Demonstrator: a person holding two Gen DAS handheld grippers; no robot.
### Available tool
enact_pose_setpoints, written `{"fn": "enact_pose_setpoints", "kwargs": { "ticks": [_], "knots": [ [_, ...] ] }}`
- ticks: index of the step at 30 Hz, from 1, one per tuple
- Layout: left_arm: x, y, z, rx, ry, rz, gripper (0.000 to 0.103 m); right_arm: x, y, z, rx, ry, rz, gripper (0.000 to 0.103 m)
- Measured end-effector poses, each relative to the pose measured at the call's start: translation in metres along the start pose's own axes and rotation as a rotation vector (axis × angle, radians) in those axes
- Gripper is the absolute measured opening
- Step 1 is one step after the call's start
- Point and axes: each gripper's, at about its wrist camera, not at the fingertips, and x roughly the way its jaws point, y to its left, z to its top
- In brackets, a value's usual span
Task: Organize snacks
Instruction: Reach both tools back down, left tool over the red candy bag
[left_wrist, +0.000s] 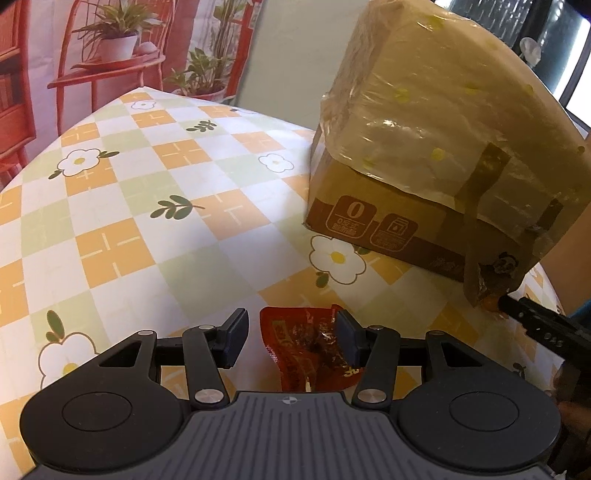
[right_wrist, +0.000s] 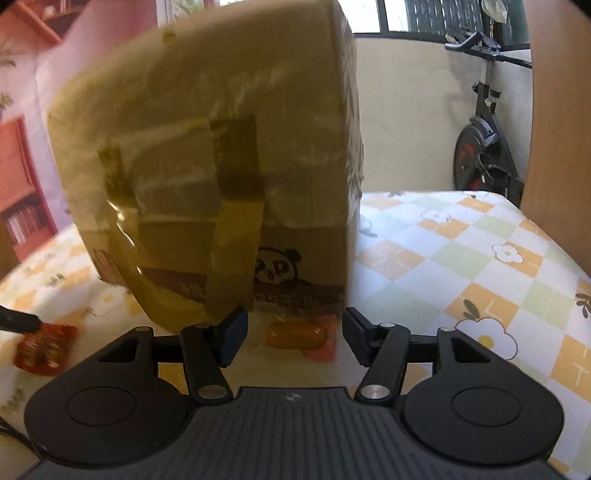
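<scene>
**Both claws poised over snacks, nothing picked up yet**

From the left wrist view: the left claw (left_wrist: 291, 338) hangs low over the checked, flower-printed surface (left_wrist: 155, 184), jaws apart; a red snack packet (left_wrist: 310, 354) lies flat between them, its right edge looking close against the right finger while the left finger stands clear of it, so no grip here; just beyond sits a taped cardboard box (left_wrist: 424, 147), wrapped in clear film and resting on the surface; at its near corner a tip of the right claw (left_wrist: 517, 306) pokes in beside a small orange snack (left_wrist: 490, 303); whether the box is open on top, this view does not show.

Over to the right wrist view, somewhat blurred: the right claw (right_wrist: 295, 334) is open too, jaws set either side of the orange snack (right_wrist: 295, 334), a wrapped piece lying on the surface right at the foot of the box (right_wrist: 207, 155); the pads are not on it; off to the left the red packet (right_wrist: 44, 349) shows again with a left finger (right_wrist: 18, 321) at it.

My read on progress: early going; both snacks lie loose on the surface and neither is lifted; each claw seems lined up to close on its piece, after which the pieces need carrying to wherever they belong, likely the box.
</scene>
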Motion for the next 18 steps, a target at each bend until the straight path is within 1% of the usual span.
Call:
{"fn": "enact_pose_setpoints", "kwargs": {
  "ticks": [3, 7, 10, 11, 14, 18],
  "knots": [
    [0.001, 0.001, -0.001, -0.01, 0.001, -0.004, 0.054, 0.011, 0.001, -0.001, -0.017, 0.024, -0.031, 0.06],
    [0.005, 0.0, -0.003, -0.011, 0.009, -0.009, 0.054, 0.022, 0.0, 0.003, -0.016, 0.051, -0.036, 0.061],
    [0.006, -0.002, -0.006, -0.005, 0.016, -0.011, 0.054, 0.03, -0.002, 0.006, -0.005, 0.074, -0.048, 0.066],
    [0.007, -0.002, -0.007, -0.004, 0.017, -0.012, 0.054, 0.032, -0.005, 0.005, 0.008, 0.083, -0.044, 0.066],
    [0.008, -0.003, -0.008, -0.004, 0.02, -0.015, 0.054, 0.034, -0.008, 0.005, 0.012, 0.087, -0.032, 0.067],
    [0.01, -0.006, -0.011, 0.006, 0.022, -0.016, 0.054, 0.033, -0.003, 0.001, -0.015, 0.088, -0.044, 0.065]
  ]
}}
